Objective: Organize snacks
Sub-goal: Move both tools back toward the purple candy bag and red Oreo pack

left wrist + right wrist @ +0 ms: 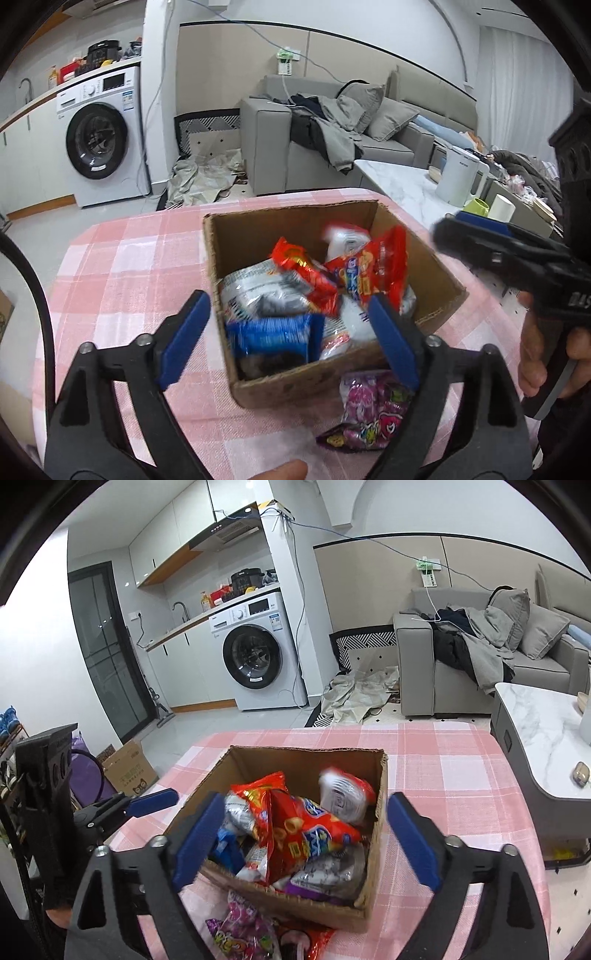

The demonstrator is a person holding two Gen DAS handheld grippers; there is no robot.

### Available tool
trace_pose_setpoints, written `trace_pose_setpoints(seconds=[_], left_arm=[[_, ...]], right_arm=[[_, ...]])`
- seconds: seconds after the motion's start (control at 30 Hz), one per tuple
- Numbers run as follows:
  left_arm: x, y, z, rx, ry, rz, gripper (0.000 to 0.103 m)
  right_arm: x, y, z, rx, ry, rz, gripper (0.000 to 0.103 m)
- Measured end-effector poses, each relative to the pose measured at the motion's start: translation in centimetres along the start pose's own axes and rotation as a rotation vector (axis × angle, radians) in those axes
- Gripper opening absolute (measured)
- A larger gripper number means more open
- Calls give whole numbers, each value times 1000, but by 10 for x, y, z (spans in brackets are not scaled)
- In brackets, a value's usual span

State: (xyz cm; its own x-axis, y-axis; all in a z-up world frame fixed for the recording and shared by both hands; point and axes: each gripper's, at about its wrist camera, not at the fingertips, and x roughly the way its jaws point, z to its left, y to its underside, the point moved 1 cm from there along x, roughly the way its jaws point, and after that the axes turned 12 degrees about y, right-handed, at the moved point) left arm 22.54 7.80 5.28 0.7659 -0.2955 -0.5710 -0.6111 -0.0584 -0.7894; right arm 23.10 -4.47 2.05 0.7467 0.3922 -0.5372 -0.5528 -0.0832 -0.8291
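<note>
Both grippers, left gripper [288, 339] and right gripper [303, 838], hover with fingers spread wide and empty over the cardboard box [258, 236] of snack packets [369, 273] (apparently just dropped in), while a pink candy bag [373, 413] waits outside on the checked bench [129, 266].

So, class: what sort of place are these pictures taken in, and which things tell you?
Most likely a small home, an open kitchen-and-living room: a washing machine under a counter with a sink tap, and a grey sofa strewn with clothes.
</note>
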Motion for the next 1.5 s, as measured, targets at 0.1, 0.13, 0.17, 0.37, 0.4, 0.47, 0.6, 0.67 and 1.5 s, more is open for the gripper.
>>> trace_pose_setpoints(seconds=[0.1, 0.13, 0.17, 0.37, 0.4, 0.47, 0.6, 0.67, 1.5], left_arm=[[-15, 8, 1, -12, 7, -16, 100], [-21, 11, 2, -13, 20, -21, 100], [-25, 14, 1, -13, 19, -25, 101], [-49, 31, -3, -28, 14, -28, 102], [-52, 34, -5, -30, 12, -28, 102], [-58, 42, -8, -30, 3, -27, 102], [-65, 60, -12, -36, -7, -11, 102], [-67, 69, -12, -45, -14, -1, 102], [-49, 106, -10, -38, -47, 94, 102]], right_arm=[[-11, 4, -6, 13, 18, -2, 102], [-14, 7, -8, 15, 27, 5, 103], [-17, 10, -9, 15, 37, 13, 103], [-35, 33, -13, -1, 61, 36, 103], [-37, 37, -13, -3, 65, 39, 103], [-42, 47, -14, -6, 77, 52, 103], [-46, 67, -16, -17, 103, 79, 103], [-46, 76, -15, -32, 122, 92, 103], [-2, 148, 2, -123, 160, 284, 103]])
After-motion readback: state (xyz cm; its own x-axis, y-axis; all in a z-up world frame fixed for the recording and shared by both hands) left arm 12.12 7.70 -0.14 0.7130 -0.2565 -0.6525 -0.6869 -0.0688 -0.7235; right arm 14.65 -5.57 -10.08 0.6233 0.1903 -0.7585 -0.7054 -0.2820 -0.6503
